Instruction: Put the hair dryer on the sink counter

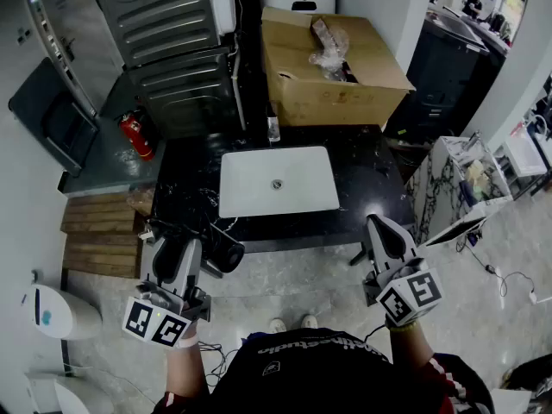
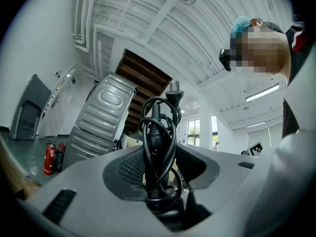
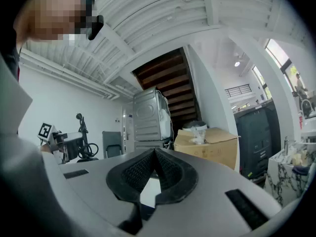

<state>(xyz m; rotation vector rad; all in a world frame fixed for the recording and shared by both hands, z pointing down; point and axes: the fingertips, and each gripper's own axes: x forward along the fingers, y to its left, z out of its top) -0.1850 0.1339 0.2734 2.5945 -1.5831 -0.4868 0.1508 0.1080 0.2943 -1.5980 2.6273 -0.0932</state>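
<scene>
The black desk [image 1: 371,166] fills the middle of the room. Behind its left end stands a tall grey ribbed appliance [image 1: 172,50]. A cardboard box [image 1: 336,102] with crumpled plastic in its open top sits along the desk's far edge. A white sink [image 1: 302,188] is sunk into the desk's centre, and a small bottle [image 1: 273,128] stands between the sink and the box. A red fire extinguisher [image 1: 138,136] lies on the floor off the desk's left edge.

The hair dryer [image 1: 222,250] is black, with its cord looped round the handle. It hangs at the desk's near edge, toward the left corner. It is clamped by that handle in the left hand-held gripper [image 1: 179,248], whose jaws stand fairly wide around it. I cannot tell whether the hair dryer touches the desk.

The right hand-held gripper [image 1: 385,224] sits at the near edge toward the right corner. Its pads [image 3: 170,174] meet at the tips with nothing between them.
</scene>
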